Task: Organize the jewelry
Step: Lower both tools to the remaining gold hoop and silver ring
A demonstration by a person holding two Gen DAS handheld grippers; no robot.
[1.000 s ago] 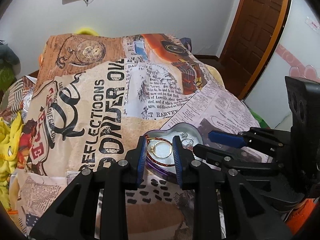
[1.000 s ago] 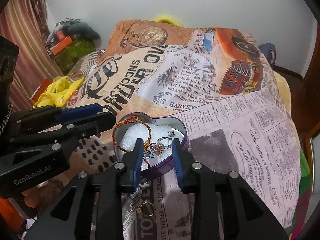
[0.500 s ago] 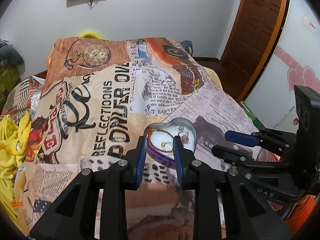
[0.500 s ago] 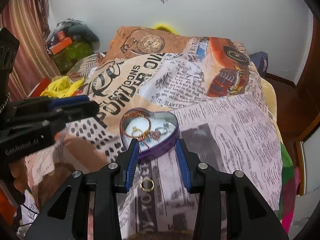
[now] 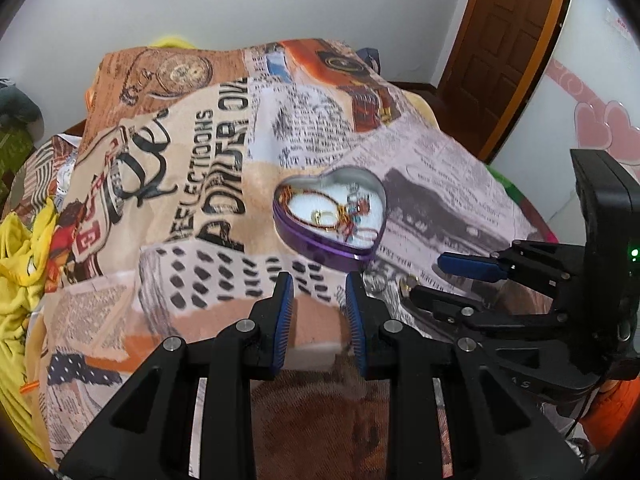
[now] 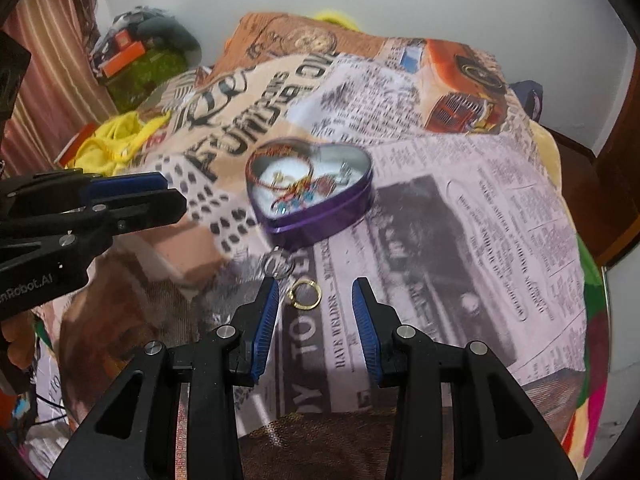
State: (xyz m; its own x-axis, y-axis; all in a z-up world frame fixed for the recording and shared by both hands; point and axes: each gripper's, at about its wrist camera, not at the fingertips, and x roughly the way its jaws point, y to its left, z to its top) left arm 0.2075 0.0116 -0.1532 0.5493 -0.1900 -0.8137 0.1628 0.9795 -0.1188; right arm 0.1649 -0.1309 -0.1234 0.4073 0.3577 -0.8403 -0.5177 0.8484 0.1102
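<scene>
A purple heart-shaped tin point(image 5: 320, 246) point(image 6: 320, 220) lies open on the printed bedspread, holding a red-gold bangle point(image 6: 280, 170), rings and beaded pieces on white foam. A gold ring point(image 6: 305, 294) and a silver ring point(image 6: 277, 265) lie on the cloth just in front of the tin. My right gripper point(image 6: 315, 312) is open and empty, its jaws either side of the gold ring, a little behind it. My left gripper point(image 5: 319, 312) is open and empty, short of the tin. Each gripper shows in the other's view point(image 5: 460, 280) point(image 6: 132, 200).
The bed is covered by a newspaper-print blanket point(image 5: 224, 160). Yellow cloth point(image 5: 20, 264) lies at the left edge. A brown door point(image 5: 508, 40) stands at the right. Bags and boxes point(image 6: 136, 56) sit by the far left wall.
Both grippers have pulled back from the tin toward me. The right jaws have opened wider and the gold and silver rings now lie in front of them. The left gripper's ring stays in the tin.
</scene>
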